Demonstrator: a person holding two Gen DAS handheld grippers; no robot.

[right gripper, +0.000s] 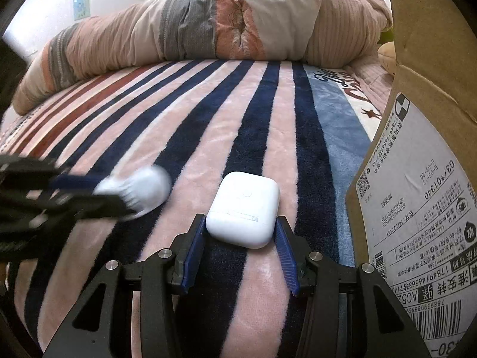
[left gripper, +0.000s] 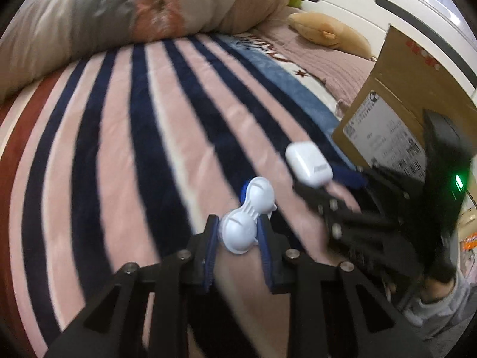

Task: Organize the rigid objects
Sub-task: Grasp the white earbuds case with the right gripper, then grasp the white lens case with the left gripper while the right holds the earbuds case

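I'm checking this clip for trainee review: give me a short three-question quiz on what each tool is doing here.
1. True or false: the left tool is shut on the white clip.
2. What lies between the fingers of the right tool? A) the white earbud case B) a plush toy C) a remote
3. Fill in: the cardboard box stands to the ___ of the earbud case in the right wrist view.

Key: 1 true. 2 A; the fingers flank the case, and whether they touch it cannot be told. 3 right.
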